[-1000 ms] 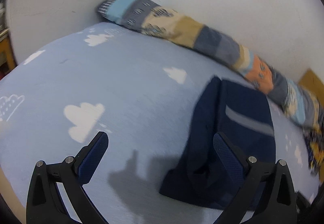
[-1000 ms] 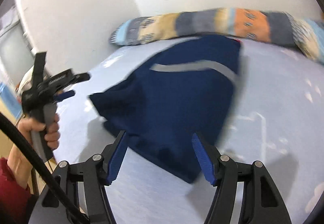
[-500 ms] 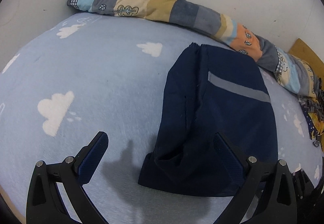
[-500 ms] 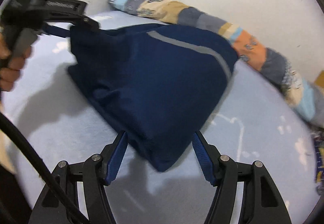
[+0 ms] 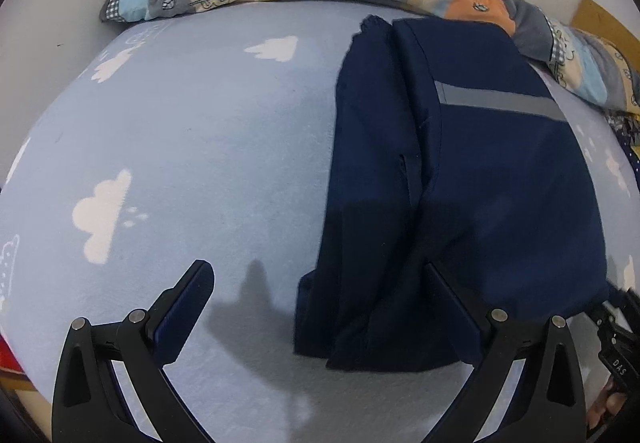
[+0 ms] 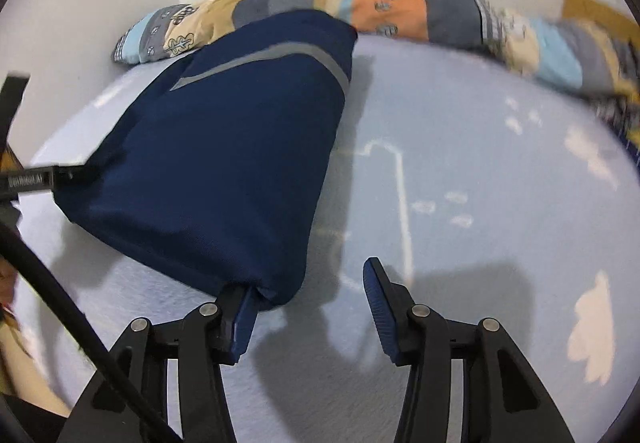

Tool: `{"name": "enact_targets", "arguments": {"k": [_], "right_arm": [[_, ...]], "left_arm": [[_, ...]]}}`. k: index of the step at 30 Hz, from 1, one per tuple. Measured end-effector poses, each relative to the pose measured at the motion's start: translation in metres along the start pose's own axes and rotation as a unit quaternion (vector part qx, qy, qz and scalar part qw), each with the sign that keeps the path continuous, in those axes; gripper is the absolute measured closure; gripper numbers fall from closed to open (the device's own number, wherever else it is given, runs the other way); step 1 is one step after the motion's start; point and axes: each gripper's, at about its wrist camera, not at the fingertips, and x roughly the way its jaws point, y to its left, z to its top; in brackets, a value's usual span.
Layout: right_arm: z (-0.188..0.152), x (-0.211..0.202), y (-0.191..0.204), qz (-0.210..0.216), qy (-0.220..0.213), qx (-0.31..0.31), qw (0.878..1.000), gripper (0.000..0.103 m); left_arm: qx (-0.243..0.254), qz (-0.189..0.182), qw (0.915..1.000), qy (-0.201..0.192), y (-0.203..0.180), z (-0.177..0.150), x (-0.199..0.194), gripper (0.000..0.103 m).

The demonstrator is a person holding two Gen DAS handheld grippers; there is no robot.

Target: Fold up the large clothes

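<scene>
A folded navy jacket (image 5: 472,179) lies on the cloud-print sheet (image 5: 192,147), ahead of the left gripper (image 5: 320,283) and overlapping its right finger; the right gripper (image 6: 308,295) meets its hem, both with jaws spread apart, holding nothing

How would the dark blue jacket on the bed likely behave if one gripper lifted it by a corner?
The jacket would probably droop: its soft folds and creases suggest floppy cloth. Several layers look stacked, so they may slide apart and unfold. It seems unlikely to roll on the flat sheet.
</scene>
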Motion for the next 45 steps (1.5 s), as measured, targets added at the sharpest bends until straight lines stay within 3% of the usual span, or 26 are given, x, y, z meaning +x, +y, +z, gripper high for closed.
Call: {"name": "enact_targets", "arguments": {"k": [2,4,7,11,15,16,17,18,20,21,24,27,29,33,38,40,44,45], "right_arm": [[-0.001,-0.008,-0.007,0.031,0.015,0.030,0.999,0.050],[-0.001,-0.023,-0.005,0.043,0.001,0.028,0.999,0.050],[0.006,-0.050,0.001,0.060,-0.049,0.014,0.997,0.049],[0.021,-0.059,0.010,0.062,-0.075,0.004,0.995,0.049],[0.035,-0.036,0.015,0.101,-0.073,0.011,0.992,0.050],[0.037,-0.026,0.017,0.111,-0.060,0.010,0.992,0.054],[0.035,-0.014,0.019,0.119,-0.045,0.005,0.992,0.065],[0.032,-0.009,0.020,0.112,-0.044,0.000,0.993,0.066],[0.027,0.008,0.018,0.101,-0.013,-0.009,0.995,0.062],[0.025,0.018,0.012,0.108,0.010,0.006,0.994,0.053],[0.024,0.026,-0.009,0.160,0.040,0.073,0.984,0.048],[0.028,0.012,-0.022,0.208,0.012,0.104,0.973,0.046],[0.031,0.003,-0.036,0.223,-0.016,0.130,0.966,0.035],[0.032,0.015,-0.055,0.251,-0.016,0.173,0.952,0.028],[0.025,0.048,-0.061,0.314,0.013,0.233,0.921,0.025],[0.026,0.056,-0.051,0.322,0.027,0.225,0.919,0.024],[0.035,0.066,-0.021,0.299,0.042,0.170,0.938,0.021],[0.038,0.066,-0.013,0.287,0.047,0.151,0.945,0.030]], "left_arm": [[-0.006,-0.001,0.9996,-0.028,0.007,0.002,-0.013,0.000],[-0.026,-0.016,0.9969,-0.073,0.017,0.004,-0.028,0.000],[-0.069,-0.057,0.9917,-0.092,0.025,0.009,-0.034,0.000],[-0.073,-0.076,0.9887,-0.107,0.012,0.011,-0.032,0.000],[-0.037,-0.082,0.9939,-0.063,-0.018,0.004,-0.003,0.000],[-0.024,-0.068,0.9963,-0.048,-0.023,0.001,0.005,0.000],[-0.009,-0.036,0.9990,-0.024,-0.027,-0.003,0.019,0.000],[-0.001,-0.017,0.9998,0.010,-0.027,-0.008,0.037,0.000],[-0.034,-0.049,0.9978,0.029,-0.018,-0.014,0.049,0.000],[-0.061,-0.071,0.9948,0.041,-0.010,-0.014,0.051,0.000],[-0.061,-0.071,0.9954,0.018,-0.008,-0.010,0.039,0.000],[-0.061,-0.075,0.9949,-0.029,-0.004,-0.006,0.019,0.000],[-0.092,-0.099,0.9900,-0.043,0.006,-0.006,0.014,0.000],[-0.152,-0.136,0.9789,-0.018,0.029,-0.010,0.025,0.000],[-0.156,-0.154,0.9756,0.004,0.030,-0.016,0.040,0.000],[-0.161,-0.165,0.9730,0.007,0.030,-0.015,0.044,0.000],[-0.154,-0.165,0.9741,0.009,0.027,-0.014,0.051,0.000],[-0.148,-0.159,0.9762,0.009,0.024,-0.013,0.052,0.000]]}}
